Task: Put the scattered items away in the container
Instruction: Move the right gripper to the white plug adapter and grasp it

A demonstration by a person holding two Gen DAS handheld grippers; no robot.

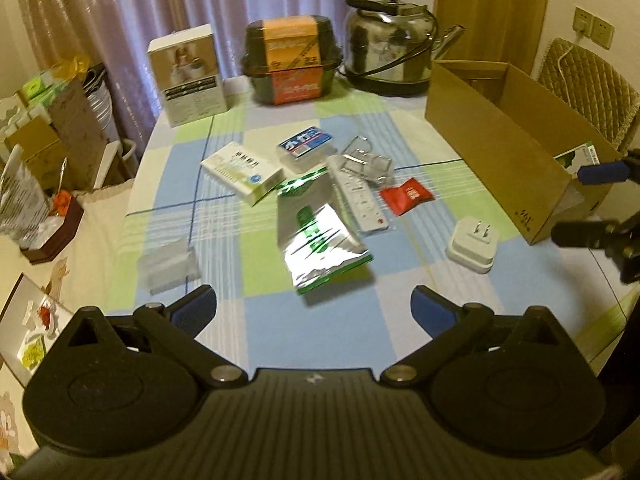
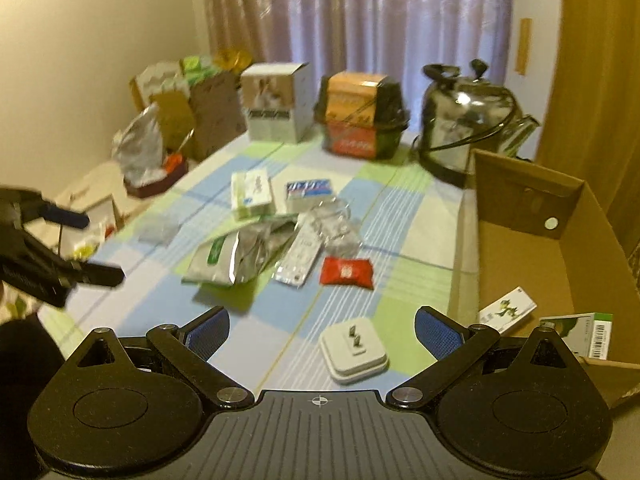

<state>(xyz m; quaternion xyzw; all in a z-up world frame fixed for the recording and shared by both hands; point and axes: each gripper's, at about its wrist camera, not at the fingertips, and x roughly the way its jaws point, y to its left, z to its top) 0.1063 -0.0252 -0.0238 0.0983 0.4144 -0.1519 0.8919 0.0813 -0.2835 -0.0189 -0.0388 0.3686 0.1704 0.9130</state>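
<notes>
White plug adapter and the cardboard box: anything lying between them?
No, just bare checked tablecloth between the white plug adapter and the cardboard box, seen in the right wrist view. The left wrist view agrees.

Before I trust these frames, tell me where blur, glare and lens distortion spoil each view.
Left wrist view: mostly sharp; glare whitens the foil pouch, and the fisheye bows the cardboard box near the edge. Right wrist view: soft all over, with motion blur smearing the pouch and the kettle; corners fall dark.

Purple curtain (image 1: 160,12), cream wall (image 2: 100,40), checked tablecloth (image 1: 280,340), quilted chair (image 1: 588,80)
</notes>
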